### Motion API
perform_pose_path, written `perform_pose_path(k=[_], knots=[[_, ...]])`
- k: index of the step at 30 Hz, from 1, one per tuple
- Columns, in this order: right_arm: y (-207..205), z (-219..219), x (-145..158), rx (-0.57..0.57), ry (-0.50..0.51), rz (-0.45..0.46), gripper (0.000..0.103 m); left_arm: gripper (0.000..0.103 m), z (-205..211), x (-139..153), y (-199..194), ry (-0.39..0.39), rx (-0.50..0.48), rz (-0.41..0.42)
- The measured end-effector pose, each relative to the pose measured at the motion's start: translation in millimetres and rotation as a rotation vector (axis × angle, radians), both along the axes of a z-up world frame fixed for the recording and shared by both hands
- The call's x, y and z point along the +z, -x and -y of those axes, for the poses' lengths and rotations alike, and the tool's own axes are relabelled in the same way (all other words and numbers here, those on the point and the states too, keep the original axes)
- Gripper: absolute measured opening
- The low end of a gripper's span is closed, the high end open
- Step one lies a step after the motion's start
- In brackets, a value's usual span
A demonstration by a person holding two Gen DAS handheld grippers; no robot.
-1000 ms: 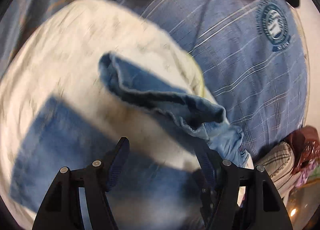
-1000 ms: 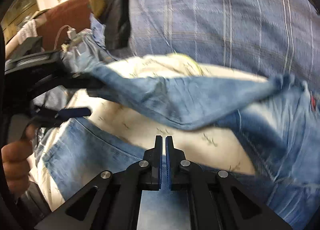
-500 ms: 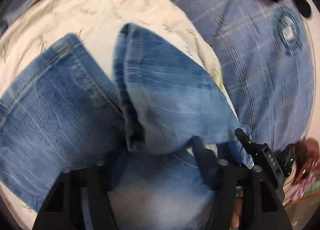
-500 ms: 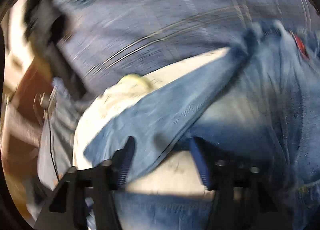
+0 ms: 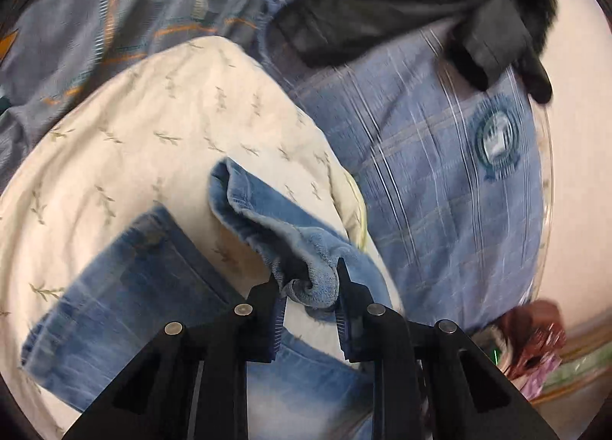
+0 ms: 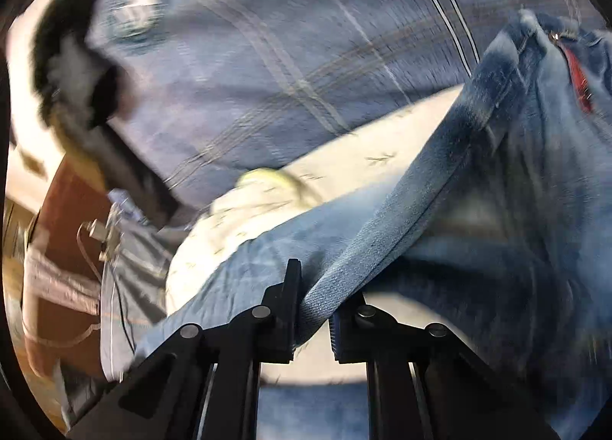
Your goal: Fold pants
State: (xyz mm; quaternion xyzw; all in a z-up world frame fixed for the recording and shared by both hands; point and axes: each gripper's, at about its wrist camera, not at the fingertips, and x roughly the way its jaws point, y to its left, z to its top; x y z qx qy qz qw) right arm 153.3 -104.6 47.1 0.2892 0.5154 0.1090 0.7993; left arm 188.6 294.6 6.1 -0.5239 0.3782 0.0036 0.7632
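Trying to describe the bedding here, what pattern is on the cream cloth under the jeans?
Small grey-green leafy sprigs scattered on cream cloth; clearest in the left wrist view.

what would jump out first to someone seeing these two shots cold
Blue jeans dominate both views, spread over a cream leaf-print cloth. In the left wrist view a bunched trouser-leg hem sits pinched in the jaws of the left gripper. In the right wrist view a thick denim fold runs up and to the right out of the right gripper. Behind it all lies a blue plaid fabric with a round crest.
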Motion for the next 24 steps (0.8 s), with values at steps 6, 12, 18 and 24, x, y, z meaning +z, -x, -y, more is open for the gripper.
perform_pose_path(k=[6, 12, 18, 24], knots=[[68, -41, -6, 0.124, 0.053, 0.044, 0.012, 0.023, -26, -4, 12, -0.006, 0.023, -0.053], [98, -21, -32, 0.097, -0.068, -0.012, 0.054, 0.042, -12, -8, 50, -0.124, 0.014, -0.106], [113, 32, -4, -0.016, -0.033, 0.038, 0.073, 0.057, 18, 1, 79, -0.212, -0.011, -0.114], [90, 60, -19, -0.117, -0.147, 0.013, 0.056, 0.056, 26, -18, 50, -0.163, -0.034, -0.168]])
